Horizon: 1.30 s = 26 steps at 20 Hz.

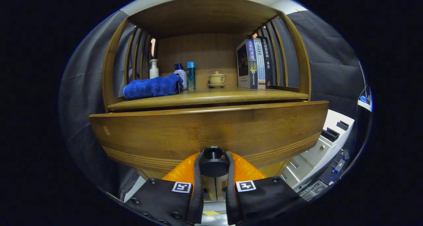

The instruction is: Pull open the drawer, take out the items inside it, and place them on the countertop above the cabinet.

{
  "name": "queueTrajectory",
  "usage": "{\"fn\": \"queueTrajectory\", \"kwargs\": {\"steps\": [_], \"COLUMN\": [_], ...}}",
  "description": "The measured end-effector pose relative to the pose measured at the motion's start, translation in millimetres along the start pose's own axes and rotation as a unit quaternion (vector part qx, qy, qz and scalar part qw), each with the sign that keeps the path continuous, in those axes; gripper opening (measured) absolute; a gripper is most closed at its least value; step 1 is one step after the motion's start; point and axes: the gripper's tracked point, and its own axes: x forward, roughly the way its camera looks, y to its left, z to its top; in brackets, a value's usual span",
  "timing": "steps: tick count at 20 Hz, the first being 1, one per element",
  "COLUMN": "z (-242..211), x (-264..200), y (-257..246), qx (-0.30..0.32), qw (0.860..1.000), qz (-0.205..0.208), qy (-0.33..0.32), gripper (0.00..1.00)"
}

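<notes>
A wooden cabinet fills the view, its drawer front point(211, 128) broad and close ahead of me. A round dark knob point(213, 162) sticks out at the drawer's lower middle. My gripper point(213, 168) is shut on the knob, one finger pressing each side. The drawer front stands a little proud of the cabinet, and its inside is hidden. Above the drawer runs the wooden countertop point(211, 97). On it lie a folded blue towel point(152, 86), a white pump bottle point(154, 69), a white bottle with a blue cap point(181, 74), a teal bottle point(190, 75) and a small lidded cup point(217, 79).
Several upright books point(256, 63) stand at the countertop's right end under a curved wooden hood. White drawer units point(325, 143) and dark equipment sit low on the right. Dark cloth walls flank the cabinet.
</notes>
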Motion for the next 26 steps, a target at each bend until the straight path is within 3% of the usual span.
{"fn": "queueTrajectory", "kwargs": {"steps": [11, 26], "z": [-16.6, -26.7], "x": [-48.8, -80.3], "y": [-2.7, -3.9], "qx": [-0.003, 0.0], "qw": [1.0, 1.0], "qz": [-0.006, -0.012], "qy": [0.002, -0.001], "gripper": [0.36, 0.36]}}
